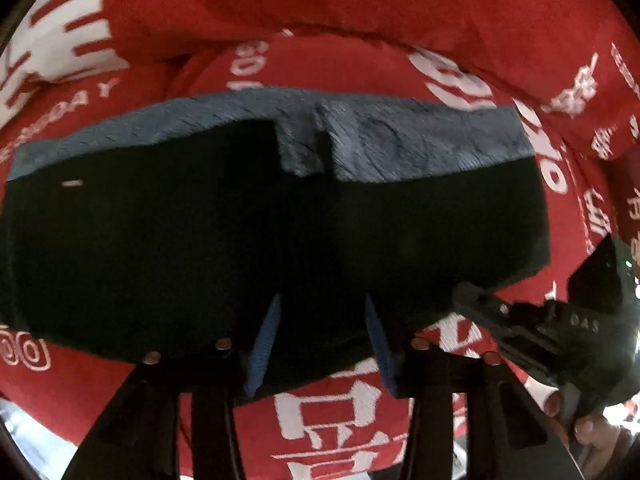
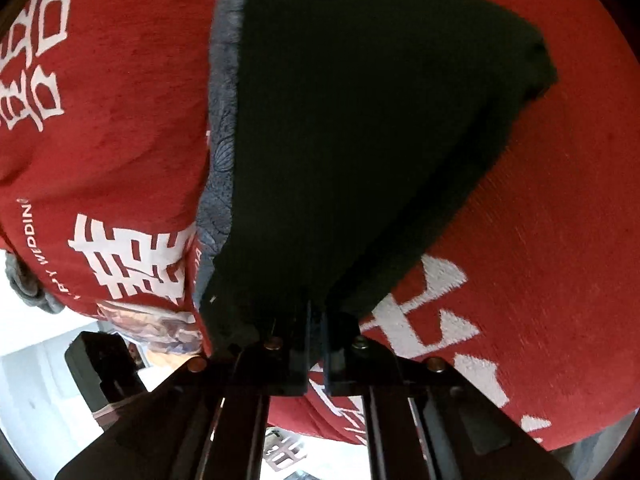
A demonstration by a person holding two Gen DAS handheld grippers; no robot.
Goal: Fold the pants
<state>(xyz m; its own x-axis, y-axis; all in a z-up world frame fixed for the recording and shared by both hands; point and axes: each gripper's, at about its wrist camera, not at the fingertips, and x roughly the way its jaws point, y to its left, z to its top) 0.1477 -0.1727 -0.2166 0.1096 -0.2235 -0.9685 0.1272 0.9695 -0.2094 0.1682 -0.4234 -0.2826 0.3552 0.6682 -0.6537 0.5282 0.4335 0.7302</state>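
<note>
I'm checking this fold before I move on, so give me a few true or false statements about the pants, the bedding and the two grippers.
1. The pants lie on a red blanket with white lettering. True.
2. A grey fleecy lining shows along the far edge of the pants. True.
3. The left gripper is shut tight on the fabric. False: its blue fingers stand apart, with the near edge of the pants between them.
4. The right gripper is closed on the near corner of the pants. True.
5. The pants are bright white. False: the outer fabric is very dark.
</note>
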